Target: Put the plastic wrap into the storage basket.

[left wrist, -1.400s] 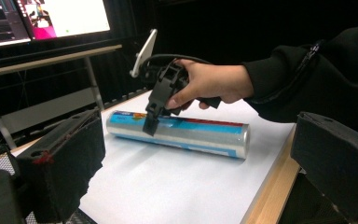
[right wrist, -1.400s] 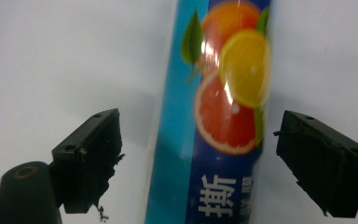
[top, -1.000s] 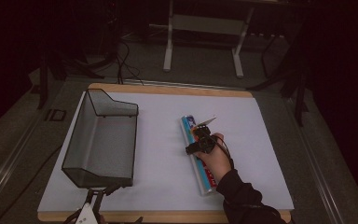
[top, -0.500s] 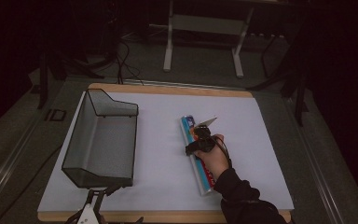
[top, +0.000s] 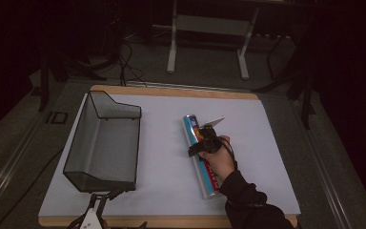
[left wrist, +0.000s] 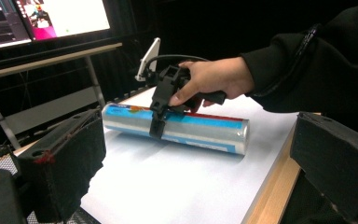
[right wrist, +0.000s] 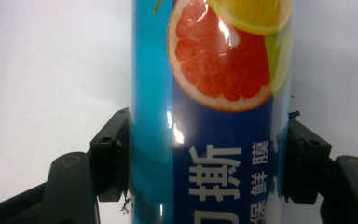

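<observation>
The right hand-held gripper [top: 201,143] is clamping its jaws, just closing in, across the blue cling-film roll [top: 199,155] lying flat on the worktop [top: 167,186]. The wire mesh tray [top: 106,143] is sitting well off to its left, nothing crowding between. The left hand-held gripper [left wrist: 186,158] is idling with jaws wide.

It looks like a lab or recording studio: a dark room with black surroundings, a white-covered table [top: 162,191], a monitor [left wrist: 51,18] and floor cables [top: 124,62].
</observation>
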